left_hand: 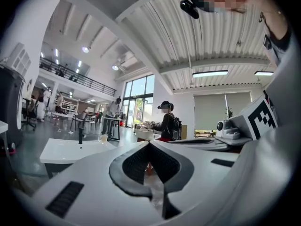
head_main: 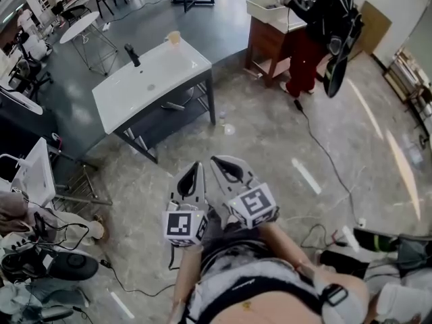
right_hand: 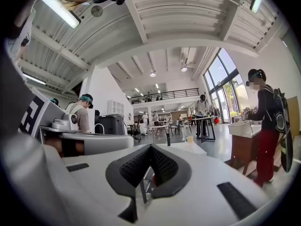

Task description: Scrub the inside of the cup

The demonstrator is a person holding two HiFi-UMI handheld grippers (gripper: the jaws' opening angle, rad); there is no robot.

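No scrubbing is judged to have begun. The cup [head_main: 174, 38] is seen on the far corner of the white sink [head_main: 128, 93], well apart from both grippers. The left gripper [head_main: 196, 169] and the right gripper [head_main: 221, 162] are held side by side before the body, each with jaws pressed together on nothing. No brush or sponge can be made out, and the cup's inside is too small to be judged.

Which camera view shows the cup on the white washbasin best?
The head view: the cup stands in plain sight, seen from above, on the far corner of the washbasin. Both gripper views show it only tiny, distant and side-on.
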